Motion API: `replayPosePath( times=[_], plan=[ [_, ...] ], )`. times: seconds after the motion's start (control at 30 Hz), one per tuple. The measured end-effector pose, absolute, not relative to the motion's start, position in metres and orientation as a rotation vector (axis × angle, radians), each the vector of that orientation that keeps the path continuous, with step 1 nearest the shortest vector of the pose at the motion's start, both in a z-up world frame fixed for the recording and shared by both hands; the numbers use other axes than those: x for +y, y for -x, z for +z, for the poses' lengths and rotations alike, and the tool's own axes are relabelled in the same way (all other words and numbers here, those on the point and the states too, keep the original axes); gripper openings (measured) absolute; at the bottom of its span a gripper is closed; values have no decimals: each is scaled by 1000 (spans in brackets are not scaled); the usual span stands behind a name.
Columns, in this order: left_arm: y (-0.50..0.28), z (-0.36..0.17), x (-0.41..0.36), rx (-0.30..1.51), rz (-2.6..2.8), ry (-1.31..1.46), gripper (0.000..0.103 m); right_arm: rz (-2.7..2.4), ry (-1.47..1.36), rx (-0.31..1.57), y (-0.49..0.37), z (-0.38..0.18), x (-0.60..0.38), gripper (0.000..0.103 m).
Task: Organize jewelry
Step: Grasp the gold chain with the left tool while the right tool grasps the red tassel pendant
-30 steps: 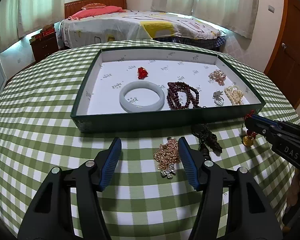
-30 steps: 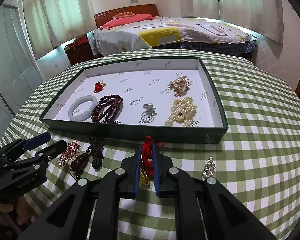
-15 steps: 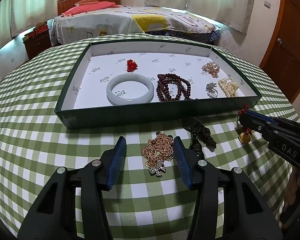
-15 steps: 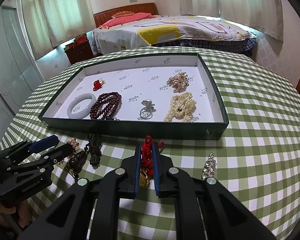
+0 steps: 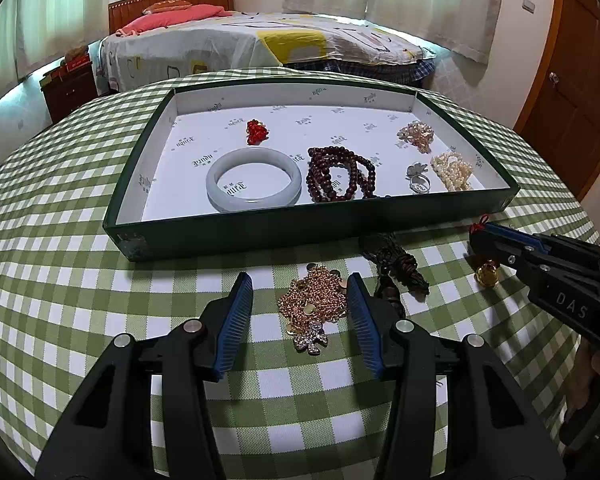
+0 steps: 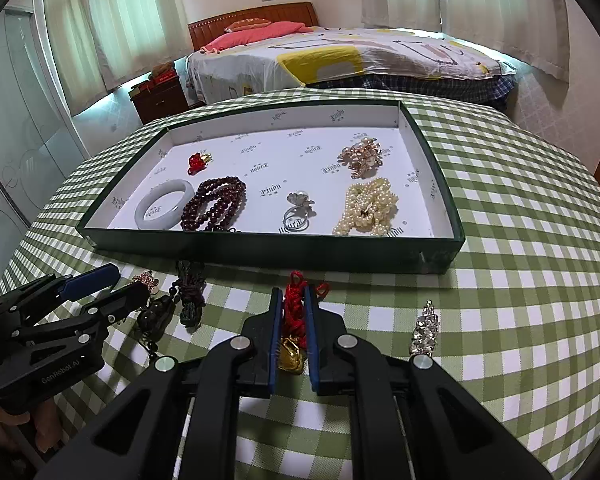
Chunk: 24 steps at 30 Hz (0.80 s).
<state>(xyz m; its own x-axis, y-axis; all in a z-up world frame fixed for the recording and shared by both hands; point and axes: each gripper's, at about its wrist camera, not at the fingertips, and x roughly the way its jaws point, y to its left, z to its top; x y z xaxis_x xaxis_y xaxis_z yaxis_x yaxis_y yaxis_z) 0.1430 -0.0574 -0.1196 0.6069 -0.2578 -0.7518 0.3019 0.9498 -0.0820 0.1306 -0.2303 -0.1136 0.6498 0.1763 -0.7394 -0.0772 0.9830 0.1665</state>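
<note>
A green tray with a white floor [image 5: 236,236] [image 6: 260,248] holds a jade bangle [image 5: 253,179], dark red beads [image 5: 340,174], a red charm [image 5: 256,132], a ring [image 5: 418,178], pearls [image 5: 452,170] and a rose-gold piece [image 5: 416,134]. My left gripper [image 5: 300,312] is open, its fingers on either side of a gold chain necklace [image 5: 314,300] on the cloth. My right gripper [image 6: 294,320] is shut on a red cord with a gold charm [image 6: 294,340], also seen in the left wrist view [image 5: 485,274].
A dark tassel with beads [image 5: 396,266] [image 6: 190,296] lies beside the gold chain. A silver brooch [image 6: 425,328] lies to the right of my right gripper. The round table has a green checked cloth [image 6: 520,240]. A bed [image 5: 260,44] stands behind.
My left gripper has moved forward and down, so the gold chain now lies between its open fingers. My right gripper stays shut on the red cord, nearly still.
</note>
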Motion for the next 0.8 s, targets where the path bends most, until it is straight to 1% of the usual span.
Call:
replayPosePath(
  times=[0.1, 0.17, 0.23, 0.43, 0.8],
  plan=[
    [-143, -120, -57, 855, -325, -73, 34, 144, -124, 852, -130, -114, -230, 12],
    [-144, -119, -55, 856, -344, -66, 22, 144, -124, 852, -130, -114, -230, 12],
    [-145, -119, -54, 857, -360, -57, 17, 144, -124, 852, -130, -114, -231, 12],
    [-142, -118, -53, 846, -371, -60, 13, 145, -124, 852, -130, -114, -230, 12],
    [-137, -110, -46, 825, -359, -41, 11, 144, -124, 848, -130, -113, -230, 12]
  ],
)
